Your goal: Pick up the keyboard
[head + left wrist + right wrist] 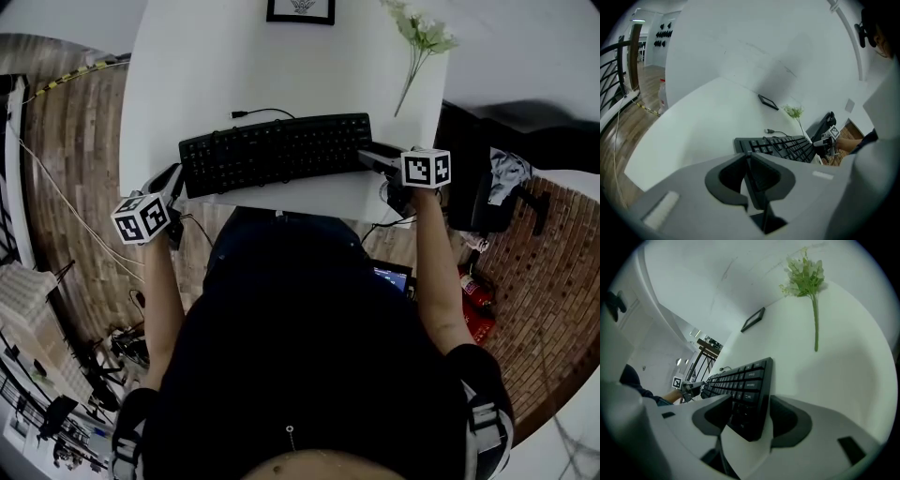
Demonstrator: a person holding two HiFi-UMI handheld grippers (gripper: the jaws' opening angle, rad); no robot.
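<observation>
A black keyboard [277, 152] lies across the front part of a white table [187, 75]. My left gripper [175, 185] is at the keyboard's left front corner. In the left gripper view its jaws [749, 157] stand almost together, pinching that corner, and the keyboard [783, 146] runs away beyond them. My right gripper [372, 156] is at the keyboard's right end. In the right gripper view it [750, 404] is wide open with that end of the keyboard [745, 385] lying between the jaws, and white table shows beside the right pad.
The keyboard's cable [262, 112] loops behind it. A framed picture [300, 9] and a green flower sprig [417, 42] lie at the table's far side. The table's front edge runs just below the keyboard. Dark things [497, 187] stand on the brick floor to the right.
</observation>
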